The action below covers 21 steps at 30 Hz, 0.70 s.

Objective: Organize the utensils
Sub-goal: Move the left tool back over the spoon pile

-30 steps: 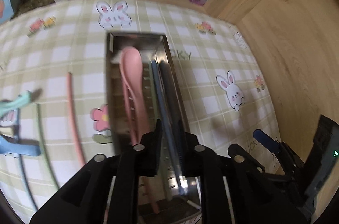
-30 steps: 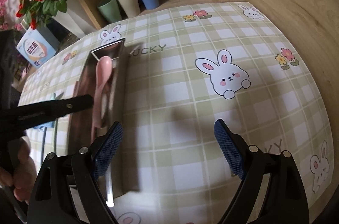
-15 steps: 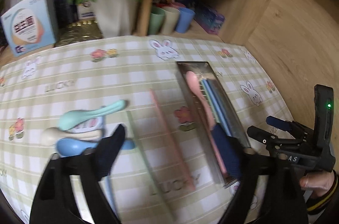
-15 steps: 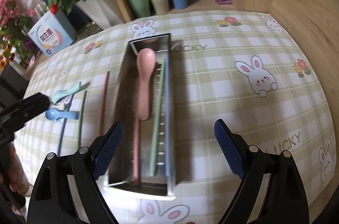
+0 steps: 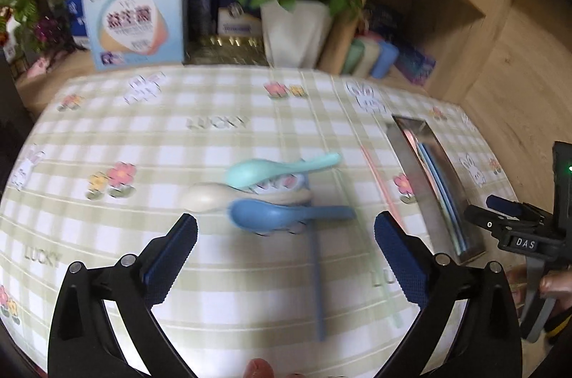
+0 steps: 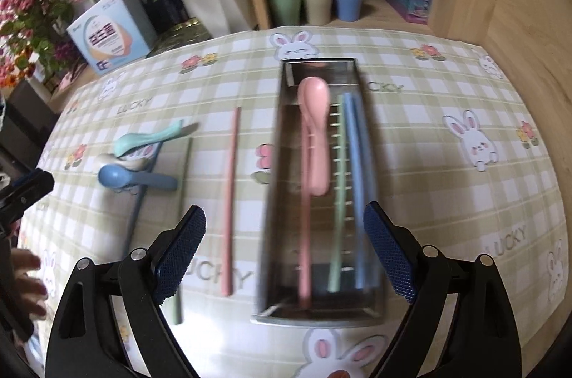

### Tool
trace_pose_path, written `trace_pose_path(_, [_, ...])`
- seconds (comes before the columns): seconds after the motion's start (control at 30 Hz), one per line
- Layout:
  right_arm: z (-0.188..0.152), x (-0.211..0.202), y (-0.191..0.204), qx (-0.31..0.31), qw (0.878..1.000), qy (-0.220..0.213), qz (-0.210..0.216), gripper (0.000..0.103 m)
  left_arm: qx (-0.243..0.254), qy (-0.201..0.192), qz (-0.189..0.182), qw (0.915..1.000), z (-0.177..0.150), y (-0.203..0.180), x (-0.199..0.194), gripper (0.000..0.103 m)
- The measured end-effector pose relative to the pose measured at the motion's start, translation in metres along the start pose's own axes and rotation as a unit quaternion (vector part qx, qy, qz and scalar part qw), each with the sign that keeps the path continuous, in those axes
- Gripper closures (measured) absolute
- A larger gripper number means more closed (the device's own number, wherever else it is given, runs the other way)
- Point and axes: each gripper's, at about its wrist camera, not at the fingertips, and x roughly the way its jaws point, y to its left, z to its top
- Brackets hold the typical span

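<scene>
**Sorting light plastic spoons and chopsticks into the steel tray**

Handling looks easy on weight and tricky on grip: the three loose spoons seem to be thin, stiff plastic, light and probably slick. The teal spoon (image 5: 282,168), cream spoon (image 5: 211,197) and blue spoon (image 5: 286,213) lie bunched together, touching or overlapping, at about 12 o'clock from the left gripper (image 5: 286,256), whose jaws stand wide apart and hold nothing. I would take the blue spoon by its flat handle, which points toward 3 o'clock, since the rounded bowl would likely squirt out of the pads; lifting it may drag the cream one along.

Around the spoons lie loose chopsticks: a blue chopstick (image 6: 134,217), a green chopstick (image 6: 180,224) and, toward the tray, a pink chopstick (image 6: 230,199). These are thin, rigid and flat on the cloth, so a pinch near mid-length seems safest, though they may roll.

Farther toward 3 o'clock in the left view sits the steel tray (image 6: 275,185), already holding a pink spoon (image 6: 316,135) and several chopsticks. The right gripper (image 6: 284,249) hovers over its near end, jaws open and empty. Everything rests on a checked tablecloth (image 6: 447,206).
</scene>
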Motion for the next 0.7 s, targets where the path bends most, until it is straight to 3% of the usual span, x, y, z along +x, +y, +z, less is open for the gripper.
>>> trace_pose_path(0.17, [-0.002, 0.008, 0.027, -0.02, 0.999, 0.013, 0.025, 0.016, -0.019, 0.028, 0.023, 0.9991, -0.011, 0.03, -0.002, 0.006])
trace_pose_path(0.27, [-0.002, 0.009, 0.04, -0.038, 0.999, 0.013, 0.013, 0.016, -0.037, 0.041, 0.033, 0.9979, -0.017, 0.04, 0.002, 0.006])
trace_pose_path(0.5, [-0.011, 0.015, 0.041, -0.03, 0.999, 0.025, -0.005, 0.016, -0.033, 0.05, 0.017, 0.9981, -0.027, 0.03, 0.015, 0.007])
trace_pose_path(0.6, [-0.015, 0.017, 0.038, -0.025, 0.999, 0.029, -0.008, 0.016, -0.014, 0.065, -0.005, 0.9978, -0.031, 0.017, 0.026, 0.025])
trace_pose_path(0.7, [-0.017, 0.018, 0.034, -0.018, 0.999, 0.029, -0.008, 0.016, -0.014, 0.068, -0.027, 0.9972, -0.027, 0.015, 0.034, 0.03])
